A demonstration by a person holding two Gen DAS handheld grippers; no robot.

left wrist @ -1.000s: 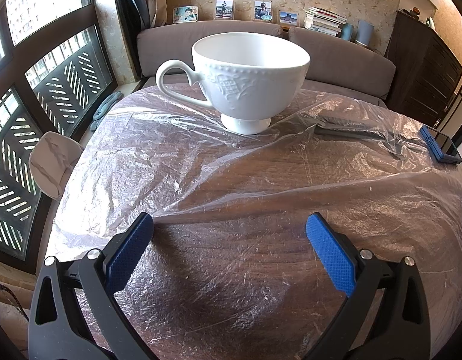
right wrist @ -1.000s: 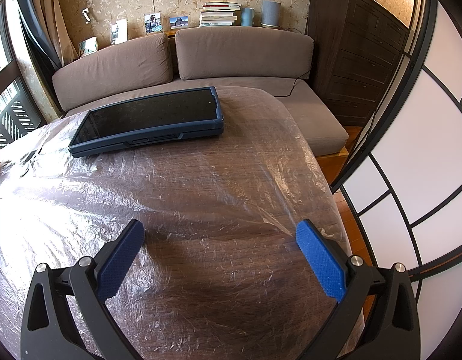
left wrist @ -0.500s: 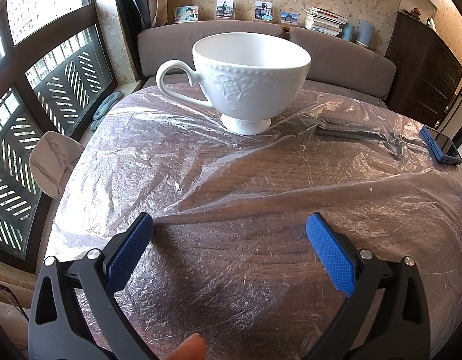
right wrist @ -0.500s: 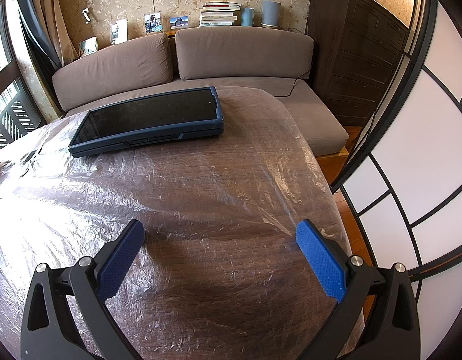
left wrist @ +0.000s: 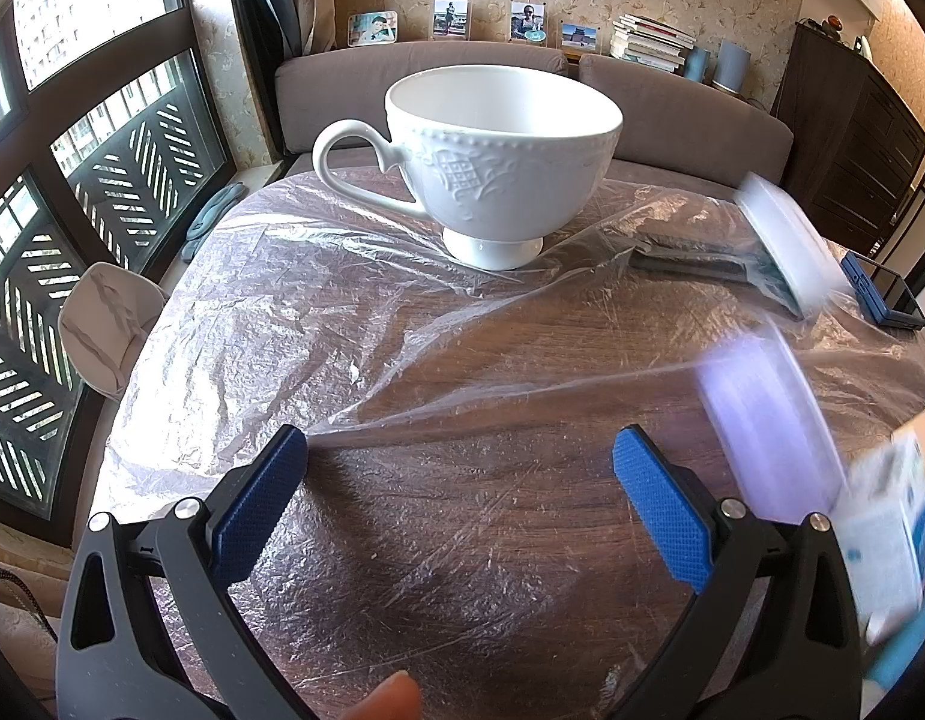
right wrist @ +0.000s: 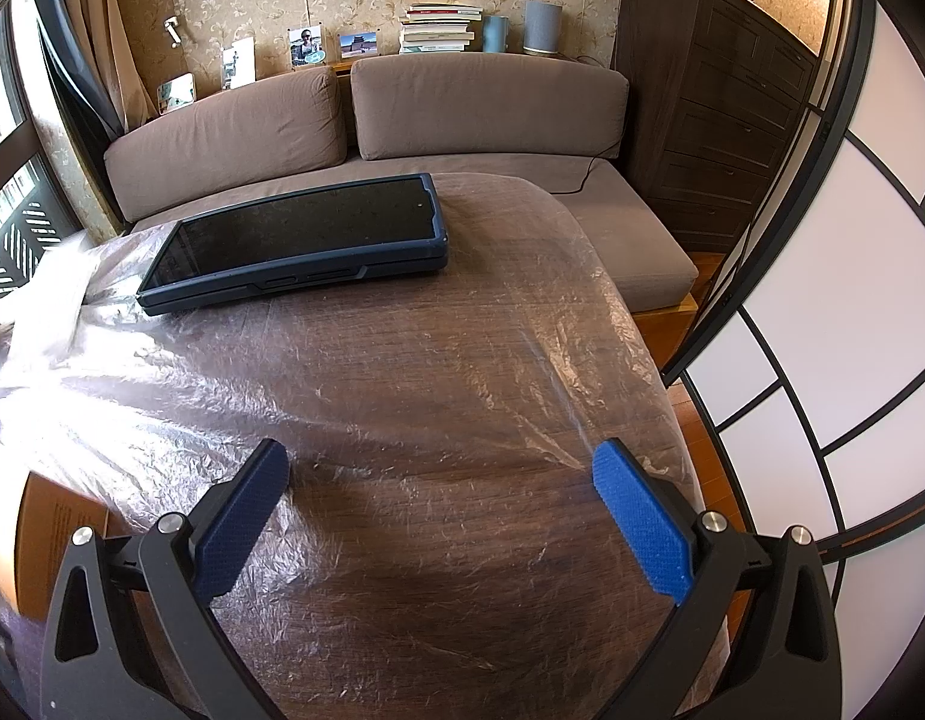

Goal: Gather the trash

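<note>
Several blurred pieces of trash are in motion at the right of the left wrist view: a whitish piece [left wrist: 786,234], a pale purple one [left wrist: 768,420] and a printed white-and-blue carton [left wrist: 894,534]. In the right wrist view a blurred pale piece [right wrist: 54,282] and a brown cardboard piece [right wrist: 48,528] show at the left edge. My left gripper [left wrist: 459,462] is open and empty above the plastic-covered wooden table [left wrist: 462,540]. My right gripper [right wrist: 441,474] is open and empty over the same table [right wrist: 432,390].
A white footed cup [left wrist: 498,162] stands at the table's far side. A dark tablet in a blue case [right wrist: 300,240] lies at the far side; its edge shows in the left view [left wrist: 882,294]. A dark remote [left wrist: 696,258] lies under the plastic. A sofa [right wrist: 462,120] stands behind.
Blurred trash pieces have come into both views, at the right of the left view and the left of the right view. A fingertip shows at the bottom. Both grippers have stayed still and open.
</note>
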